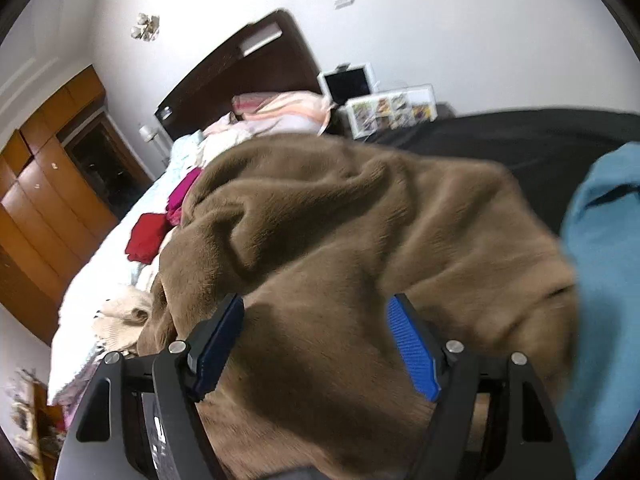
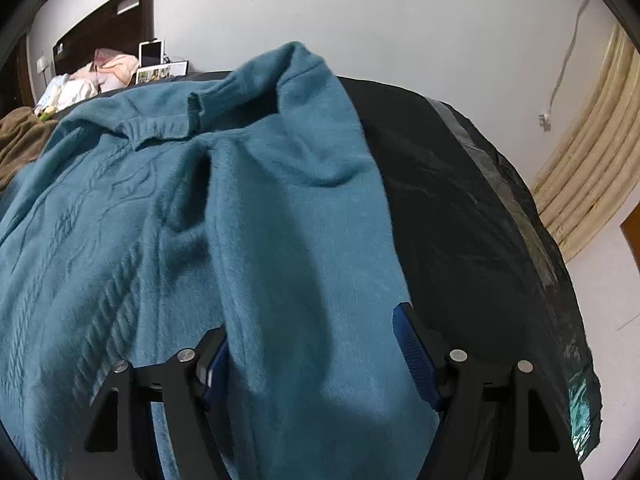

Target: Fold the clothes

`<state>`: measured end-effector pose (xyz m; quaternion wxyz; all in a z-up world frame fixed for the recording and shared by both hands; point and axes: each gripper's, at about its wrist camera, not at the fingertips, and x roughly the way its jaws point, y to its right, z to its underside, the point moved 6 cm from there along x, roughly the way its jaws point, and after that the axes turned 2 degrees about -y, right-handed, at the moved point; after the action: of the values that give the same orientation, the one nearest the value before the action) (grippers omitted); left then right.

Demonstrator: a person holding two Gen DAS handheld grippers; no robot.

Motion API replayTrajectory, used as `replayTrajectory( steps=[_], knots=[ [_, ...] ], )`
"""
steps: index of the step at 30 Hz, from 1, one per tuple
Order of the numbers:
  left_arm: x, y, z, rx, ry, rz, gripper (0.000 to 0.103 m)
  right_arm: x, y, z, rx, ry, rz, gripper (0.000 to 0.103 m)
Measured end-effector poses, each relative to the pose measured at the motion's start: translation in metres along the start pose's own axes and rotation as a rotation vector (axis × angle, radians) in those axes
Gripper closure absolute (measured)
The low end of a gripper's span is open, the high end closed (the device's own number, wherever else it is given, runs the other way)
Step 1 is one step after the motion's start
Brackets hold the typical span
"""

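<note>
A brown fuzzy garment [image 1: 340, 232] lies crumpled on the dark work surface [image 1: 520, 140] and fills the left wrist view. My left gripper [image 1: 316, 320] is open right above it, blue pads [image 1: 412, 344] apart on either side of a fold. A teal knit sweater [image 2: 224, 208] lies spread on the dark surface [image 2: 460, 200] in the right wrist view, one sleeve folded over the body. My right gripper [image 2: 312, 340] is open over the sweater's right part. The sweater's edge shows at the right of the left wrist view [image 1: 608, 240]. The brown garment shows at the left of the right wrist view [image 2: 20, 140].
A bed [image 1: 120, 248] with red [image 1: 146, 238] and magenta clothes [image 1: 182, 196], pillows and a dark headboard [image 1: 248, 68] stands at the left. A wooden wardrobe [image 1: 48, 200] lies beyond. A curtain [image 2: 592, 168] hangs at the right. Plastic sheeting edges the surface [image 2: 576, 380].
</note>
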<state>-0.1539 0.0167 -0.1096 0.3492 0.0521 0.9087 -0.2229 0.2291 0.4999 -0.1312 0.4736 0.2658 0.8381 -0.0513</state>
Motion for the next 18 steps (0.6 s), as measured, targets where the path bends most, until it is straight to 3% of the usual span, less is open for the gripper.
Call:
replayTrajectory(
  steps=[4,7,10,15,18],
  knots=[
    [-0.046,0.034,-0.001,0.046,0.069,0.115,0.024,0.004,0.018,-0.004,-0.018,0.007,0.116,0.027],
    [-0.066,0.064,-0.003,0.107,0.092,0.175,0.024,0.013,0.05,-0.01,-0.021,0.006,0.256,0.027],
    [-0.081,0.098,-0.008,0.185,0.117,0.208,0.024,0.017,0.101,-0.024,0.064,0.002,0.325,0.027],
    [-0.087,0.145,-0.026,0.256,0.133,0.244,0.024,0.02,0.175,-0.059,0.188,-0.015,0.352,0.027],
    [-0.077,0.159,-0.034,0.283,0.119,0.241,0.024,0.022,0.197,-0.075,0.199,-0.039,0.345,0.027]
  ],
)
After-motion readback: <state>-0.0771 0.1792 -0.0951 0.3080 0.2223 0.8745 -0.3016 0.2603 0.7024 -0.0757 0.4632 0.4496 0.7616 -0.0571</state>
